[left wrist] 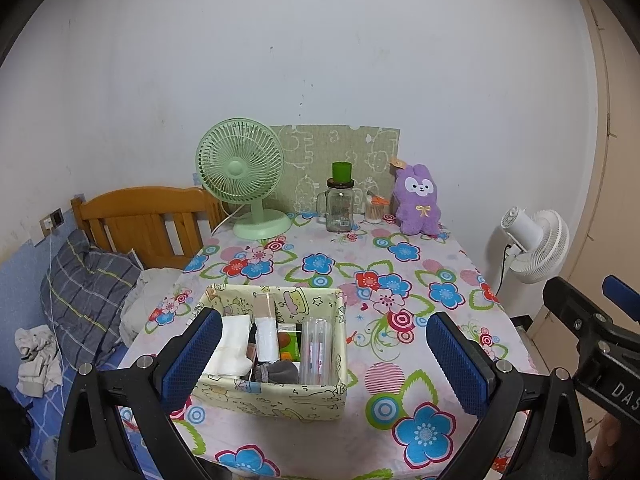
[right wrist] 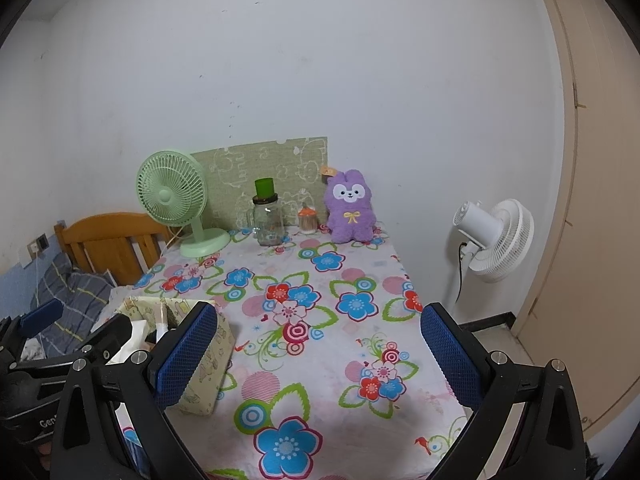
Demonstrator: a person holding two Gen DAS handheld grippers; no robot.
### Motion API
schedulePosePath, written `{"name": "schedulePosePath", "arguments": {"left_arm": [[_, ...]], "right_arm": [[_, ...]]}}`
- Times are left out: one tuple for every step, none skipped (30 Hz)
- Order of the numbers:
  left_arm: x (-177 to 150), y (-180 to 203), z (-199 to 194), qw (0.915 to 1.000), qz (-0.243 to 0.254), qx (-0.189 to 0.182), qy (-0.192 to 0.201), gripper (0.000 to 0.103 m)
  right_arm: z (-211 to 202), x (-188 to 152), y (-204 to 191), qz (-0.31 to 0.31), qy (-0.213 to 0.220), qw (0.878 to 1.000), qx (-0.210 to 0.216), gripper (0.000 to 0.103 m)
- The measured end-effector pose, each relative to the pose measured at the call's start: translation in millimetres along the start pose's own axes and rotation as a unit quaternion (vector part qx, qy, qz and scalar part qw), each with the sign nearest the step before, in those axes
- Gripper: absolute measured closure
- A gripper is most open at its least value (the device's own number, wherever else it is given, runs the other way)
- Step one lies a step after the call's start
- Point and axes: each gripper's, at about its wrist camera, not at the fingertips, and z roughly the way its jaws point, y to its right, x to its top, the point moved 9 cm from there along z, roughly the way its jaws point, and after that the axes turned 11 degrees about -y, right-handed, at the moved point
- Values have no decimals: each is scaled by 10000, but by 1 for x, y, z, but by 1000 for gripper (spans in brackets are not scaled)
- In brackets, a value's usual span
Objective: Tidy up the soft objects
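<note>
A purple plush rabbit (left wrist: 417, 201) sits upright at the far right of the flowered table (left wrist: 400, 312), against the wall; it also shows in the right wrist view (right wrist: 350, 208). A pale yellow storage box (left wrist: 276, 360) stands near the table's front left, holding white cloth, grey socks and small packs; its corner shows in the right wrist view (right wrist: 208, 364). My left gripper (left wrist: 326, 360) is open and empty, hovering over the box. My right gripper (right wrist: 320, 356) is open and empty above the table's front, right of the box.
A green desk fan (left wrist: 240, 176), a glass jar with a green cup on top (left wrist: 340, 200) and a small cotton-swab jar (left wrist: 374, 210) stand along the back. A white floor fan (left wrist: 536, 240) stands right of the table. A bed with pillow (left wrist: 88, 288) lies left.
</note>
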Motion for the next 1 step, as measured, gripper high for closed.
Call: {"name": "schedulePosePath", "arguments": {"left_arm": [[0, 0, 1, 10000, 4, 8, -7, 0]], "right_arm": [[1, 0, 0, -6, -8, 10000, 7, 0]]}}
